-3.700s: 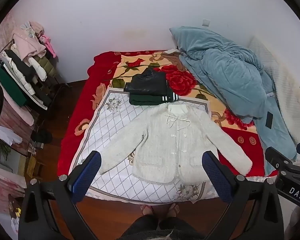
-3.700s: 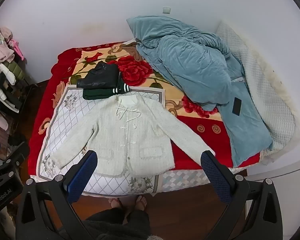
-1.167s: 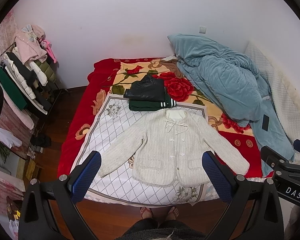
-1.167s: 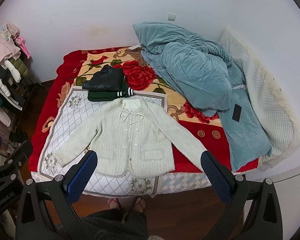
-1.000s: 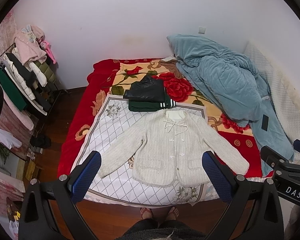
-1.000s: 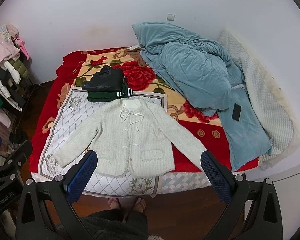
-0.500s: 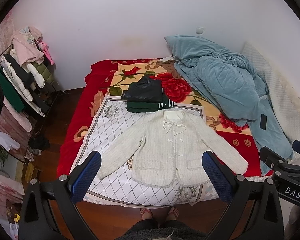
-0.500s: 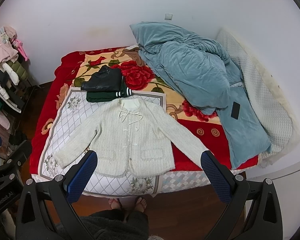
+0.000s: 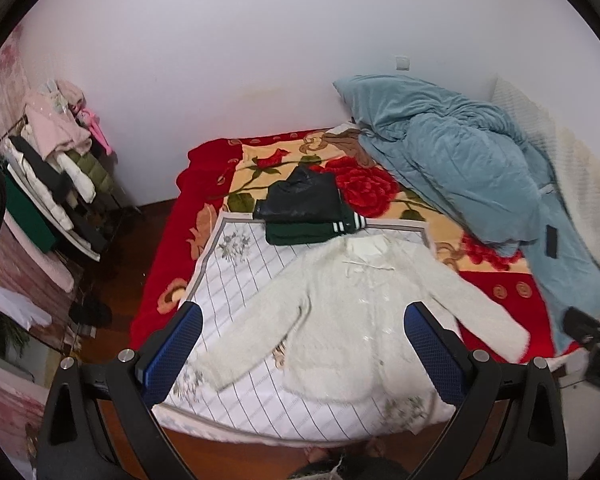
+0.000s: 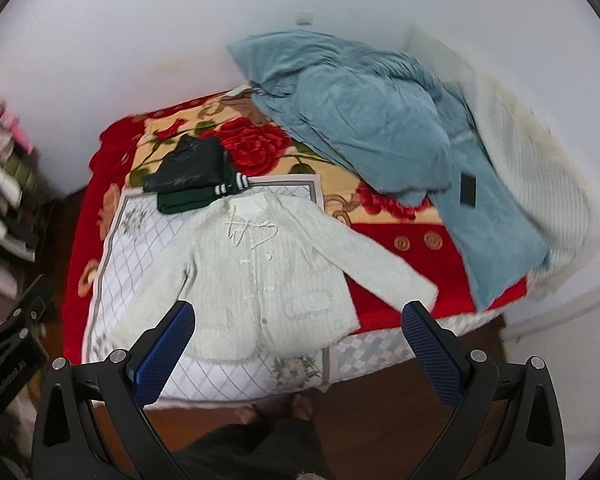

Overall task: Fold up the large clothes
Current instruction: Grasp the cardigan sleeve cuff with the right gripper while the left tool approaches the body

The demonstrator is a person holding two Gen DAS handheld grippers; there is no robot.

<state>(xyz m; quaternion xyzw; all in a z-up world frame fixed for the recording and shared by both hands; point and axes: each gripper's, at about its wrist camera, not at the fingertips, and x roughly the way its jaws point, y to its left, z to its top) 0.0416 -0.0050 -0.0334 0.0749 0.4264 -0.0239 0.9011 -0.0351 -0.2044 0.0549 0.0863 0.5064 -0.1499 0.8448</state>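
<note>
White cardigan (image 9: 352, 320) flat on bed (image 10: 388, 336), sleeves spread, nothing folded yet. Left gripper (image 9: 300, 344) and right gripper (image 10: 298, 340) both spread wide, empty, above it. Risk: right sleeve near bed edge may slide off (fluffy knit, thin pinch could slip); folded dark clothes (image 9: 308, 212) touch collar, may snag.

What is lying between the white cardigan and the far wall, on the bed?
A folded stack: a black garment on a green one, touching the white cardigan's collar. Beyond it, bare rose blanket. The right wrist view shows this.
</note>
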